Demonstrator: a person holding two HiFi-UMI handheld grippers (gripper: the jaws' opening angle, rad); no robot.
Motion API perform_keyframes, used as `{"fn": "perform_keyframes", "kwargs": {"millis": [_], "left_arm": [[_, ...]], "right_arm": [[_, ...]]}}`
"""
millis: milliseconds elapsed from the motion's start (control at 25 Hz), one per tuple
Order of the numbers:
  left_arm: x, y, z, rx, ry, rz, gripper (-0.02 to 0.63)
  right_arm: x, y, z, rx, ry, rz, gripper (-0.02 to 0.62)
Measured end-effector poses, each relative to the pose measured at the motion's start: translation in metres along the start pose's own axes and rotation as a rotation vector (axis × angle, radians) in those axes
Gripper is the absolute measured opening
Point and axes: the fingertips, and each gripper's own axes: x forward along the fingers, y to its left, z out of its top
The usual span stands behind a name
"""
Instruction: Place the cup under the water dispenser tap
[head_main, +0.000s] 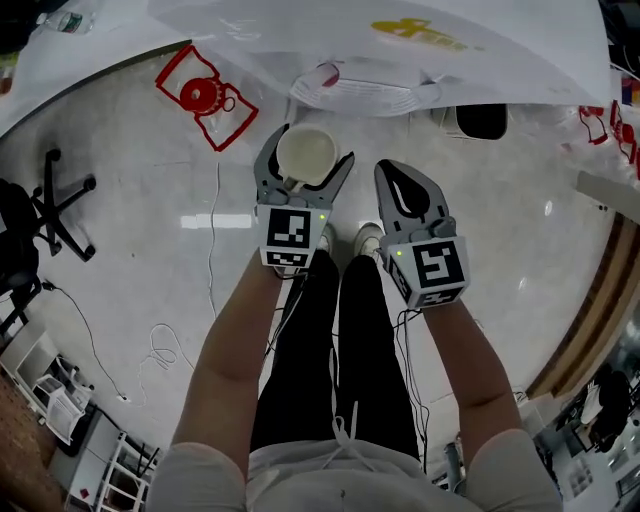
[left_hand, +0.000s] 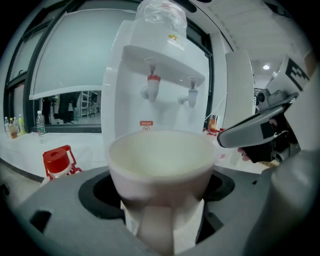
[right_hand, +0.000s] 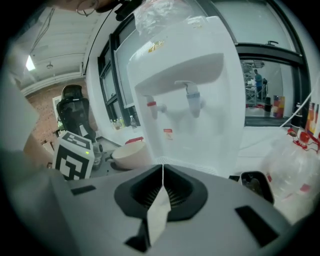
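A cream cup (head_main: 306, 153) sits upright between the jaws of my left gripper (head_main: 303, 165), which is shut on it; the cup (left_hand: 161, 167) fills the left gripper view, empty inside. Ahead stands the white water dispenser (left_hand: 160, 75) with a red tap (left_hand: 152, 85) and a white tap (left_hand: 190, 96). The cup is short of the taps and lower than them. My right gripper (head_main: 408, 195) is beside the left one, shut, with nothing in it. In the right gripper view the dispenser (right_hand: 192, 90) is close in front, and the cup (right_hand: 131, 154) shows at the left.
A red-capped bottle in a red holder (head_main: 205, 95) lies on the floor at the left. A black office chair (head_main: 40, 215) stands at the far left. Cables (head_main: 212, 250) trail over the floor. A clear empty bottle (right_hand: 295, 170) lies at the right of the dispenser.
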Motion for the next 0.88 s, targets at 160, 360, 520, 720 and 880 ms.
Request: {"fn": "perform_keyframes", "kwargs": {"millis": [160, 360, 520, 720, 880], "left_arm": [[0.019, 0.008, 0.004, 0.02, -0.034, 0.002, 0.457], [0.041, 0.022, 0.013, 0.034, -0.066, 0.01, 0.457], [0.054, 0.022, 0.017, 0.064, -0.073, 0.007, 0.457], [0.07, 0.024, 0.015, 0.064, -0.073, -0.003, 0.457], [0.079, 0.022, 0.009, 0.093, -0.078, 0.007, 0.457]], "right_arm": [[0.017, -0.002, -0.006, -0.028, -0.014, 0.009, 0.029], [0.031, -0.009, -0.012, -0.037, -0.013, -0.002, 0.029], [0.034, -0.017, -0.017, 0.001, -0.023, -0.028, 0.029], [0.037, -0.025, -0.029, -0.007, 0.004, -0.043, 0.029], [0.04, -0.03, -0.04, -0.012, 0.025, -0.043, 0.029]]}}
